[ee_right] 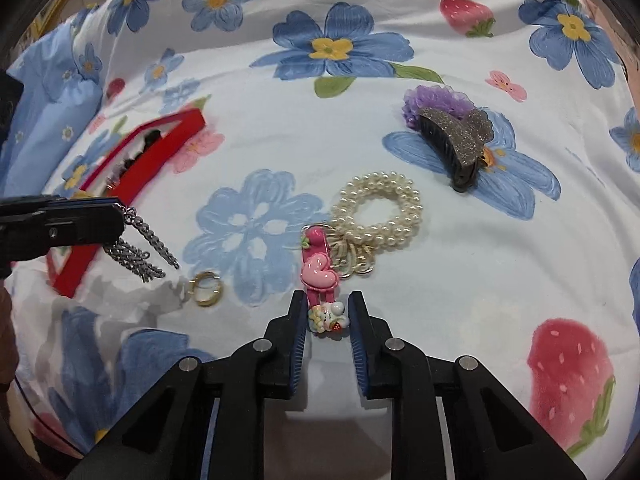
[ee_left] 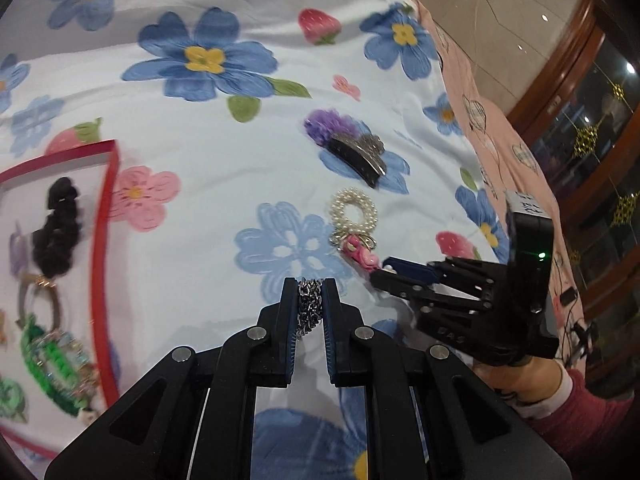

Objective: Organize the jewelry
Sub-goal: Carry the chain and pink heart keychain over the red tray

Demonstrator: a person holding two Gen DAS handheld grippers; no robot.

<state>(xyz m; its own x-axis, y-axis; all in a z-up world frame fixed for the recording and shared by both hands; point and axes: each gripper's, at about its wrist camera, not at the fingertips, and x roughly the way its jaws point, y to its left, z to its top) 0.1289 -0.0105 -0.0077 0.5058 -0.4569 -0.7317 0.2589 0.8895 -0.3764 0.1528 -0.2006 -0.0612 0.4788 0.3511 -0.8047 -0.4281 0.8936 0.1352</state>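
My left gripper (ee_left: 311, 286) is shut on a silver chain (ee_left: 310, 308), which hangs from it in the right wrist view (ee_right: 140, 246) beside the red tray (ee_right: 160, 148). My right gripper (ee_right: 325, 300) is open, its jaws either side of the near end of a pink hair clip (ee_right: 318, 270) lying on the floral cloth. It also shows in the left wrist view (ee_left: 386, 270) at the pink clip (ee_left: 360, 252). A pearl scrunchie (ee_right: 378, 212) lies just beyond the clip. The red tray (ee_left: 105, 216) holds a black scrunchie (ee_left: 58, 228) and green pieces (ee_left: 48, 364).
A glittery black claw clip (ee_right: 456, 140) and a purple scrunchie (ee_right: 432, 100) lie far right. A gold ring (ee_right: 206, 288) lies on the cloth below the chain. The cloth edge and a pink sheet (ee_left: 500, 152) drop off on the right.
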